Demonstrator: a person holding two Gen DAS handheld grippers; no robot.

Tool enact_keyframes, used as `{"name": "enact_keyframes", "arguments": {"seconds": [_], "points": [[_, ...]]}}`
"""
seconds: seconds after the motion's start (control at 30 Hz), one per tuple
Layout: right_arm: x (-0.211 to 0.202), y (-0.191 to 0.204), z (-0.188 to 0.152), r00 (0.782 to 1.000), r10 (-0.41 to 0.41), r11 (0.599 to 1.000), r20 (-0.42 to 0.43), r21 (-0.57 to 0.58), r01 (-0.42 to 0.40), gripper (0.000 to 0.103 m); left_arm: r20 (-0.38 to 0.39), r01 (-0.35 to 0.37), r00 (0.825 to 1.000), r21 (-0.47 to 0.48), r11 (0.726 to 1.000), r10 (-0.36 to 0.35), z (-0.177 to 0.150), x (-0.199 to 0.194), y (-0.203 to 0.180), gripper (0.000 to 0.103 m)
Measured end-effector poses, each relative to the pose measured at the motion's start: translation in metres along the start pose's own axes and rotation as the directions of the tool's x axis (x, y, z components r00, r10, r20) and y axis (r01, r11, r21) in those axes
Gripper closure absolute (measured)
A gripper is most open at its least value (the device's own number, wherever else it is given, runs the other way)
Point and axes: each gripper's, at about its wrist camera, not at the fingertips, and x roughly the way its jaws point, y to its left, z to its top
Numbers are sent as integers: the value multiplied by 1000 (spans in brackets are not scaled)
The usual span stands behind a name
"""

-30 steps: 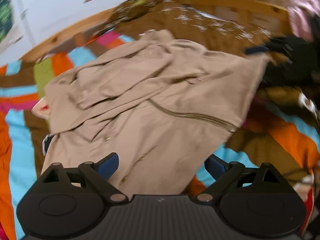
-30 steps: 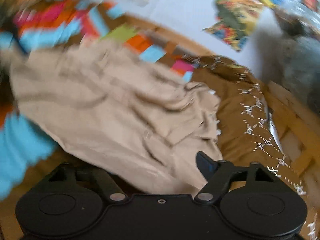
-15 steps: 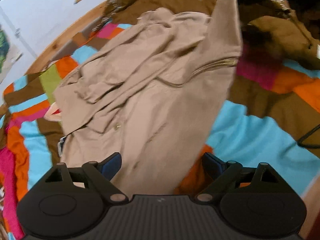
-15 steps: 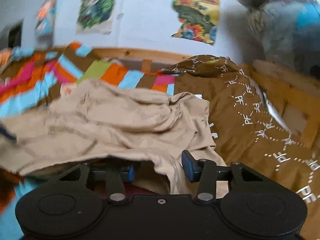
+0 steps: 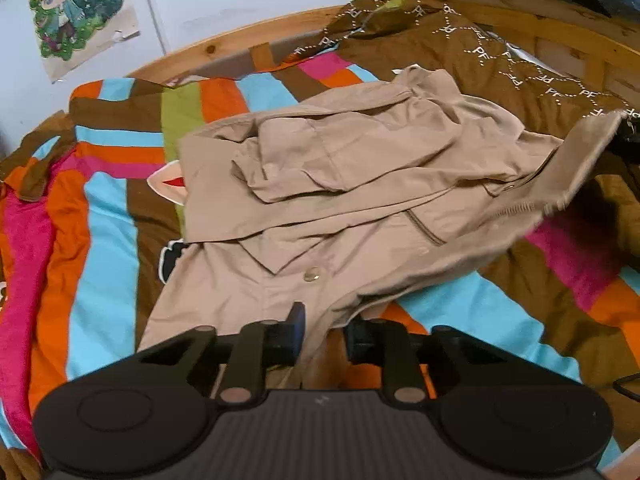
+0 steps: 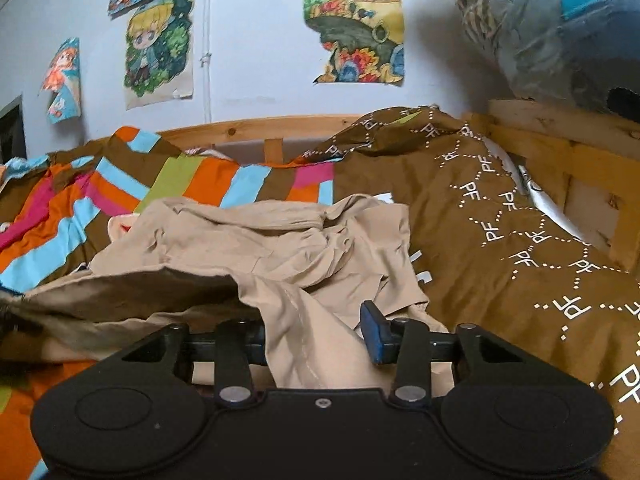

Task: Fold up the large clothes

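Tan jacket (image 5: 360,184) lies rumpled on striped blanket (image 5: 104,240). L gripper (image 5: 324,336): jaws just closed narrow, hem bunched betw. them, pinched. R gripper (image 6: 316,332): jaws mid-wide, fold of jacket (image 6: 280,256) draped betw. them; can't tell if pads press it.

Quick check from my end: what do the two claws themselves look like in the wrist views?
Both match: matte black bodies with two round discs at the base, ribbed top plate and silver pivot pins on angular linkage arms. The left claw has dark blue pads on black fingers. The right claw shows a brighter blue pad. No cables, sleeves or hands visible.
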Motion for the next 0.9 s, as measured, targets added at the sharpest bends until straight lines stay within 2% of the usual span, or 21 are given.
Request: {"name": "enact_keyframes", "arguments": {"seconds": [0.13,0.23,0.27,0.3,0.37,0.47,0.53,0.57,0.6,0.63,0.67,0.7,0.77,0.83,0.9], "points": [[-11,4,-4,995,59,996,-76,-57,-64,52,7,8,1000,-13,1000,-8,1,0,-3,86],[-27,17,-14,980,117,969,-162,-196,-148,33,3,26,1000,-53,998,-26,5,3,3,87],[-31,23,-19,971,145,951,-192,-244,-190,19,1,30,1000,-61,998,-30,7,5,4,88],[-35,30,-25,959,175,925,-225,-295,-239,12,0,33,999,-72,997,-33,9,6,6,88],[-40,48,-38,953,160,874,-258,-412,-258,12,2,43,999,-111,993,-43,12,9,11,88],[-30,72,-53,959,65,836,-275,-510,-203,13,2,75,997,-179,981,-76,13,11,22,88],[-18,80,-65,961,-24,812,-275,-566,-142,18,3,83,996,-187,979,-84,12,10,23,88],[-12,83,-72,963,-96,785,-251,-614,-82,30,3,82,997,-179,980,-83,12,9,22,88],[-8,83,-77,963,-152,755,-224,-655,-34,47,-1,82,997,-166,983,-83,12,8,21,87],[-5,80,-79,962,-195,736,-193,-677,13,56,-10,80,997,-152,985,-82,11,7,18,86],[-5,75,-77,960,-226,739,-163,-671,60,70,-21,73,997,-137,988,-77,9,5,15,81],[-7,68,-70,963,-227,768,-142,-634,88,82,-33,67,997,-118,991,-71,7,2,12,76],[-19,53,-52,976,-198,849,-87,-513,126,93,-63,48,997,-56,997,-51,-1,-4,3,69],[-30,40,-36,981,-191,899,-14,-405,169,96,-84,-3,996,33,999,6,-10,-11,-10,65],[-36,28,-25,984,-177,932,21,-319,174,96,-96,-64,993,113,991,75,-16,-13,-21,54]]}}
